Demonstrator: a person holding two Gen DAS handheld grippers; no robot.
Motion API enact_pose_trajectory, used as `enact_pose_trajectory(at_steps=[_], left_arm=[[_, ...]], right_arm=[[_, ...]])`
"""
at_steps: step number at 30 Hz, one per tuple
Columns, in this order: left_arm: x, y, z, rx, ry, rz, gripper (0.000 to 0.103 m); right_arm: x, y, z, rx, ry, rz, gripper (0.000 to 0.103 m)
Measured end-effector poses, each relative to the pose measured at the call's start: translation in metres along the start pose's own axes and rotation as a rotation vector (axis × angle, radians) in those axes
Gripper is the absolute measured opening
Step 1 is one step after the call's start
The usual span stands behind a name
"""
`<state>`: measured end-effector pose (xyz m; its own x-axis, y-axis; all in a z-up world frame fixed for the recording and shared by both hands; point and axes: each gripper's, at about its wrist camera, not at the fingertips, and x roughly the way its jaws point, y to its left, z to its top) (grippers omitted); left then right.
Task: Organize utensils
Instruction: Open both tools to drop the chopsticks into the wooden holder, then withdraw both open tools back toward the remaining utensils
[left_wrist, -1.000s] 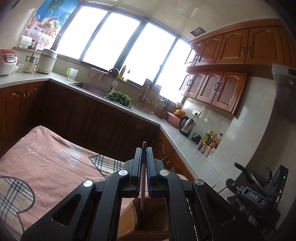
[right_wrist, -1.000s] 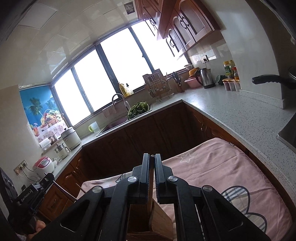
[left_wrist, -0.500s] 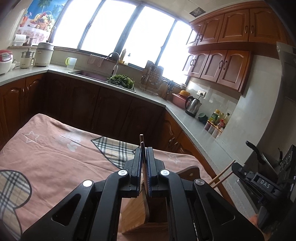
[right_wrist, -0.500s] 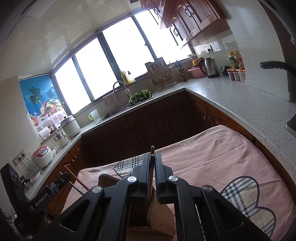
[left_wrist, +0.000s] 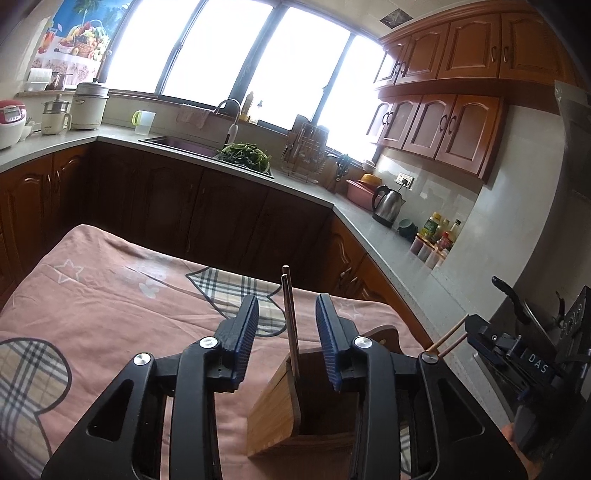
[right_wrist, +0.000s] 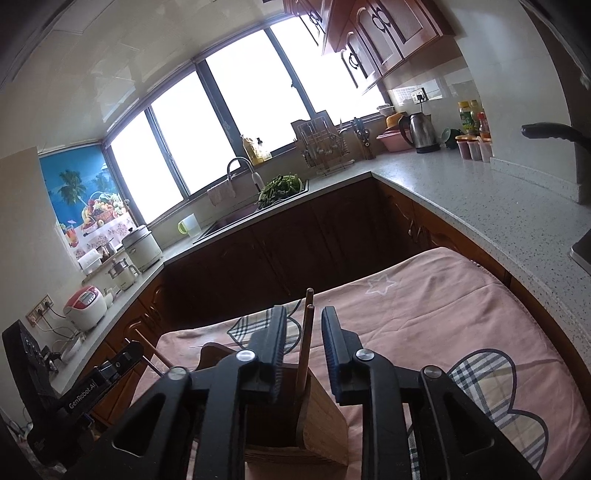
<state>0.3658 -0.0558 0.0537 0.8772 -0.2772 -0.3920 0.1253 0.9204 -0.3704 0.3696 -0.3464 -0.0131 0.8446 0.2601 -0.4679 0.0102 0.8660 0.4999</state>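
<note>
Both claws are opening. The left claw (left_wrist: 286, 325) straddles a pair of chopsticks (left_wrist: 291, 325) without touching them; the right claw (right_wrist: 304, 339) likewise. The chopsticks stand in a wooden holder (left_wrist: 273, 406) on the pink-clothed worktop (left_wrist: 110, 295).

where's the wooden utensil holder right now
The wooden utensil holder sits on the pink cloth, low and centre in both wrist views, just beyond each gripper's fingers, with chopsticks standing upright in it.
</note>
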Motion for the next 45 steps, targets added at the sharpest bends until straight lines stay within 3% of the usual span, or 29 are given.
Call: enact_pose_trajectory(at_steps=[1,2,5,7,10,29,45], left_arm=[[-0.003,0.000,0.000,0.000,-0.001,0.001,0.047],[-0.006,0.000,-0.001,-0.001,-0.002,0.005,0.057],[-0.016,0.003,0.000,-0.010,-0.003,0.004,0.069],[-0.024,0.005,-0.001,-0.016,0.006,0.008,0.079],[-0.039,0.007,-0.004,-0.019,0.008,0.011,0.085],[-0.129,0.031,-0.048,0.011,0.117,0.026,0.091],[-0.174,0.049,-0.103,0.014,0.204,0.035,0.091]], right_arm=[[-0.002,-0.001,0.000,0.006,-0.007,0.006,0.057],[-0.006,-0.002,0.000,0.013,-0.015,0.009,0.066],[-0.015,-0.005,0.001,0.035,-0.035,0.027,0.081],[-0.021,-0.007,0.001,0.044,-0.040,0.030,0.085],[-0.029,-0.009,-0.002,0.059,-0.038,0.035,0.091],[-0.107,0.008,-0.059,0.017,0.031,0.067,0.098],[-0.161,0.006,-0.113,0.004,0.094,0.043,0.098]])
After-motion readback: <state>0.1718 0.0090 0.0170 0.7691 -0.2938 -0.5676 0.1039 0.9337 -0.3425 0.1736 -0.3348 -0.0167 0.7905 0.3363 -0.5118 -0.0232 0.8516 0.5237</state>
